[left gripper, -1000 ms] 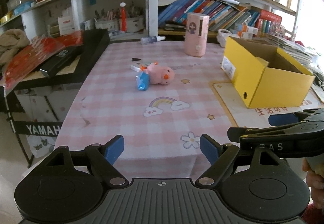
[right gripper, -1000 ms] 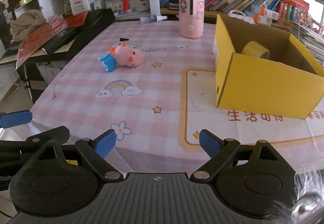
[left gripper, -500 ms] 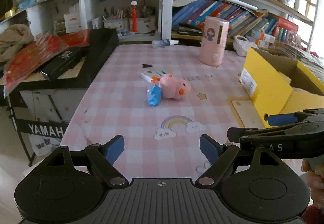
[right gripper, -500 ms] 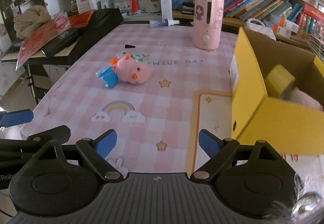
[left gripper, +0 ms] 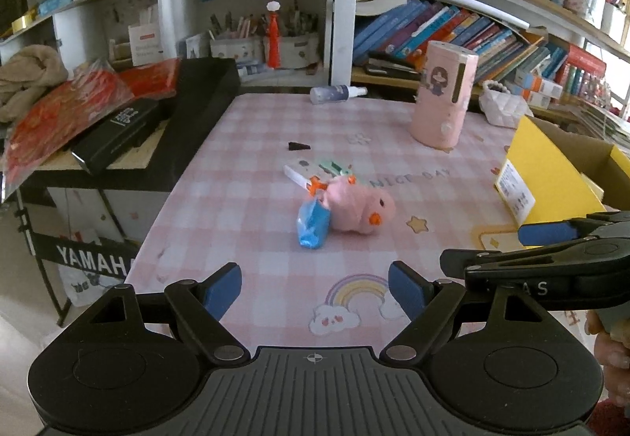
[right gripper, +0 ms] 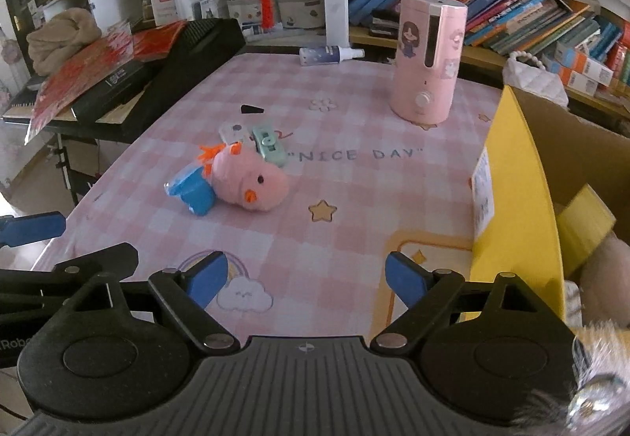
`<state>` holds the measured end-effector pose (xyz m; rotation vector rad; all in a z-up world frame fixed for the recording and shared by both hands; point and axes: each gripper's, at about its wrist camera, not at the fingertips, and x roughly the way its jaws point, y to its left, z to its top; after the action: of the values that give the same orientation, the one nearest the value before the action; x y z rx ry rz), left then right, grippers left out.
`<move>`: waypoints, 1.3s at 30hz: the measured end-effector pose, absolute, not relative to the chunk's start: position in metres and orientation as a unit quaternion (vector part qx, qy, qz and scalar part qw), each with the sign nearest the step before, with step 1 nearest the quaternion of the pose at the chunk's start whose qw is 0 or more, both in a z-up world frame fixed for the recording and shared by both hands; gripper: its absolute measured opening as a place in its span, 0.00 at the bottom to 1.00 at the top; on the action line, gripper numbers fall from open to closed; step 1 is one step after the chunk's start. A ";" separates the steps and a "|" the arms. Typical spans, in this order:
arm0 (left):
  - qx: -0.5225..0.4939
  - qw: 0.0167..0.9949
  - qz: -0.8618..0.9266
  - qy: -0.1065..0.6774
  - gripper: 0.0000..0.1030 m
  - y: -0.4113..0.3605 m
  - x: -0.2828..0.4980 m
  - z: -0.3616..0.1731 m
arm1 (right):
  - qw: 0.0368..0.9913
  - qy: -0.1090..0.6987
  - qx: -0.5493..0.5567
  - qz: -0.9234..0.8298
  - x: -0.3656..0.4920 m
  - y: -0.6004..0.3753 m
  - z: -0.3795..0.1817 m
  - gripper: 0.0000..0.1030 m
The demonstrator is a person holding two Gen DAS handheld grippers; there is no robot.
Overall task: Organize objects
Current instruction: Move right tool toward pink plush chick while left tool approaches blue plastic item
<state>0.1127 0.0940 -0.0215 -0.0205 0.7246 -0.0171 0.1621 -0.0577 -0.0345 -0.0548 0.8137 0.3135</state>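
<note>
**Both tools close in on the toy pile**

The pink plush chick lies mid-bench, touching a blue packet, left of the yellow box. Both have drawn nearer: left tool and right tool gape wide, empty, so a pickup seems next.

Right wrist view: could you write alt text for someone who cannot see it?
An open, empty right gripper hovers over a pink checked tablecloth. Ahead lies a pink plush chick touching a blue packet; a yellow box stands at the right and a pink humidifier farther back.
</note>
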 end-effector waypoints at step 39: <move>-0.040 0.919 0.079 0.384 0.79 0.124 0.162 -0.033 | 0.848 0.338 -0.239 0.331 0.264 0.030 -0.079 0.64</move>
<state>0.1620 0.1240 -0.0325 -0.0815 0.7895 0.1632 0.2638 0.0296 -0.0790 -0.5039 0.7119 0.6987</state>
